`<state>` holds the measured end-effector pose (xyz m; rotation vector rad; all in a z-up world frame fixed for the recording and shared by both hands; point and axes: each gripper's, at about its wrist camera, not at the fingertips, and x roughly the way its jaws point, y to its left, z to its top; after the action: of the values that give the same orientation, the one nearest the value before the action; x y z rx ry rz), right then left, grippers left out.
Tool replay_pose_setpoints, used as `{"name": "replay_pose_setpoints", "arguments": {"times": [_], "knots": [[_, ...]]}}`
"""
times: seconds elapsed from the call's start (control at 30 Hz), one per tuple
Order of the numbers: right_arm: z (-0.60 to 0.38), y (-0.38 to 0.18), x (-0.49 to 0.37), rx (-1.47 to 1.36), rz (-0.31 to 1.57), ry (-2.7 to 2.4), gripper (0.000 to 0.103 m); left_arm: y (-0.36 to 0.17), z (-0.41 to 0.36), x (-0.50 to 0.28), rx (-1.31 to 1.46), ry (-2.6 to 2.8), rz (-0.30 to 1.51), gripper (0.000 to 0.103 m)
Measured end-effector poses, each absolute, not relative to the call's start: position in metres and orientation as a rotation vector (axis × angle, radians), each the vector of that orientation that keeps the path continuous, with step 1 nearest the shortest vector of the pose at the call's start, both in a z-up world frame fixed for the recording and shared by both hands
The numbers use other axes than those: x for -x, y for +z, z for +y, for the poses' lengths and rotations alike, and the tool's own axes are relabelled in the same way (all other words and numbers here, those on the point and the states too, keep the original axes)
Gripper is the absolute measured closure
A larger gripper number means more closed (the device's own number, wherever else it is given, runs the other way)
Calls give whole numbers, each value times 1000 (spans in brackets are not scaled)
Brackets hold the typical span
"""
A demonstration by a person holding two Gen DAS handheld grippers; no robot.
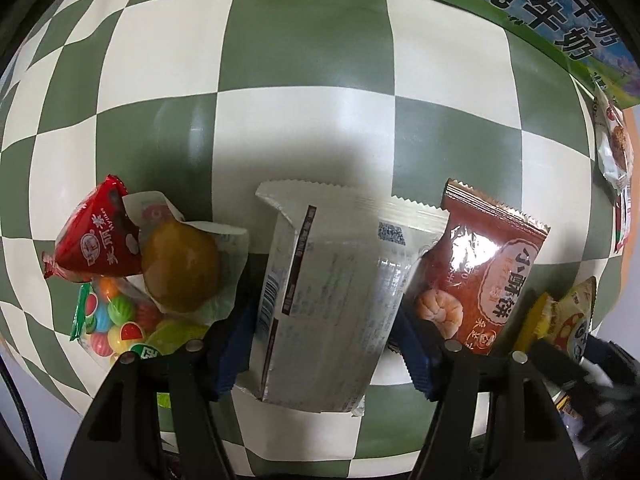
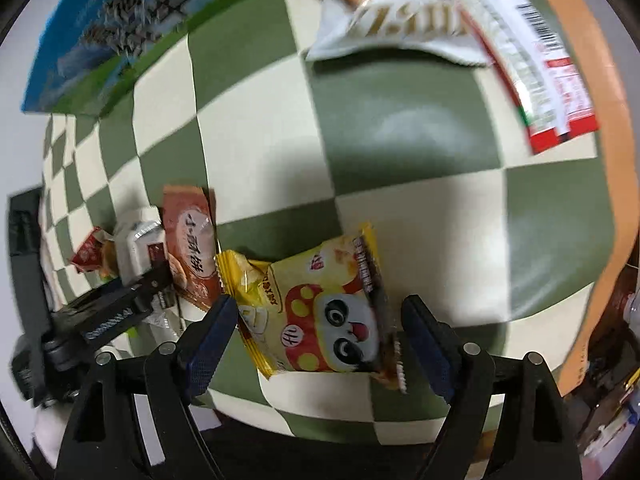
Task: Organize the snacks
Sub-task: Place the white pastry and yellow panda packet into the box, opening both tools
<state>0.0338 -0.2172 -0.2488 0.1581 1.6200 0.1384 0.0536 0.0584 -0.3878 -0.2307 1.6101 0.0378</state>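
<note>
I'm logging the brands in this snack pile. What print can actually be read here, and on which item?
"纯牛奶": milk carton.
"200g×16": the same carton's top edge, partly cut off.
"小酥饼": brown-red packet.
"美丽" and "Wanna"-like script: red triangular packet, uncertain.
White packet: fine print, barcode, unreadable.
Yellow panda packet: text blurred.

Both wrist views close, downward; perhaps sharing brown packet (image 1: 486, 276).
</note>
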Motion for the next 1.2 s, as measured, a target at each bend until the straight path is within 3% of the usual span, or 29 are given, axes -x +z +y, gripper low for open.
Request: {"name": "replay_pose_setpoints", "arguments": {"times": [0.13, 0.17, 0.2, 0.33, 0.6, 0.87, 1.0, 1.2], "knots": [[-199, -256, -24, -30, 1570, 108, 18, -367, 48, -64, 202, 49, 1596, 41], [-199, -255, -21, -28, 1543, 100, 22, -364, 48, -60, 202, 49, 1591, 41], [-198, -253, -20, -18, 1524, 99, 38, -361, 49, -57, 207, 50, 1587, 41], [-204, -241, -11, -6, 1495, 129, 49, -339, 51, -47, 240, 43, 1565, 42], [-230, -178, -7, -169, 1446, 249, 51, -246, 56, -43, 332, -41, 1435, 42], [-216, -59, -67, -217, 1233, 409, 51, -145, 57, -120, 384, -123, 1240, 41], [-200, -19, -114, -168, 1156, 435, 51, -131, 63, -171, 373, -105, 1222, 41], [-160, -24, -184, -81, 1170, 467, 51, -170, 81, -247, 421, -75, 1350, 41]]}}
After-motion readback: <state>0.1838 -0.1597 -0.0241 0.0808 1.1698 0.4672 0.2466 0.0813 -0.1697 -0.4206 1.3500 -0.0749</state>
